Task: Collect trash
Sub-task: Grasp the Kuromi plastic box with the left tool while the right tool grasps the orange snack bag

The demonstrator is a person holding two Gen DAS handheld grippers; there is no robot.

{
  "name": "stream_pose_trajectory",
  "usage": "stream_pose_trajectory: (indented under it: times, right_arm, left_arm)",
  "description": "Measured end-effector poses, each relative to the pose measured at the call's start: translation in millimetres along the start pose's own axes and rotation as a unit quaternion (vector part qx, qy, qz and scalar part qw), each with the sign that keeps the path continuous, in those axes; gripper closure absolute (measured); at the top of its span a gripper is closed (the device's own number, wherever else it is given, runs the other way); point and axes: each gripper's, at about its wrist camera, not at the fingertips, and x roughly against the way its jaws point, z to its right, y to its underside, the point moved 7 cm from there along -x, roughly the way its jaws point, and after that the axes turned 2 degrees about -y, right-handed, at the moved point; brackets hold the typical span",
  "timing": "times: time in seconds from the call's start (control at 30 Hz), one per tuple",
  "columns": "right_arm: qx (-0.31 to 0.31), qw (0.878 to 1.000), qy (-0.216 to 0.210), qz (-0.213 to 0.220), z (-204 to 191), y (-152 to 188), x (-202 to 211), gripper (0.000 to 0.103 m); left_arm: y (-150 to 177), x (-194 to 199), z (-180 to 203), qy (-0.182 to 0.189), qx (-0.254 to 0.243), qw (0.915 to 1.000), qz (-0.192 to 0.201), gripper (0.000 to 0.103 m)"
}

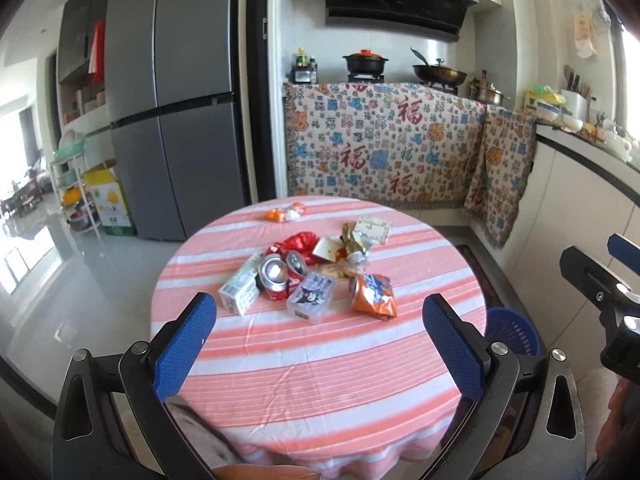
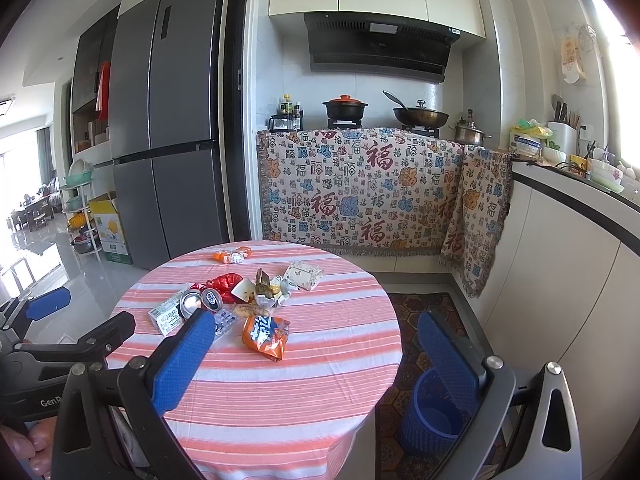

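A tall grey metal fridge (image 2: 168, 120) stands at the back left, and beside it a patterned cream cloth (image 2: 360, 196) hangs over the front of the kitchen counter. On the stove above the cloth stand a black pot with an orange lid (image 2: 345, 107) and a dark wok (image 2: 420, 115).

In the foreground is a round table covered with a pink and white striped cloth (image 1: 320, 360). The trash lies in a loose heap in the middle of this table, well ahead of both grippers. On the floor at the right side of the table stands a blue plastic basket (image 2: 430, 420); it is partly hidden behind a gripper finger.

In the heap, an orange crumpled snack bag (image 1: 374, 292) is on the right front. A white paper carton (image 1: 240, 292) lies at the left, touching a crushed red and silver drink can (image 1: 276, 276). A clear plastic box with a cartoon print (image 1: 312, 300) lies just in front of the can. Behind them is a red shiny wrapper (image 1: 300, 242) and a pale small paper box (image 1: 374, 228). A small orange and white wrapper (image 1: 286, 213) lies apart near the far edge.

The left gripper (image 1: 320, 316) hovers above the near part of the table with its blue fingers spread wide and nothing between them. The right gripper (image 2: 316, 332) is also spread wide and empty.
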Motion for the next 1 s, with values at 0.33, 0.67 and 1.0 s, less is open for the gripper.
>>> stream_pose_trajectory:
  times: [0.33,0.67,1.0]
  right_arm:
    - [-0.010,1.000,-0.007,-0.020,4,9,-23,0.000]
    - [-0.025,0.997,-0.030,-0.061,7,45,-78,0.000]
    - [-0.027,0.993,-0.020,-0.116,16,84,-119,0.000]
  left_arm:
    - [25,-53,-26,-0.007,0.007,0.9986,-0.052,0.000]
    - [62,-143,-30,0.027,-0.017,0.9896,-0.140,0.001]
    - [77,-237,-38,0.062,0.003,0.9751,-0.213,0.001]
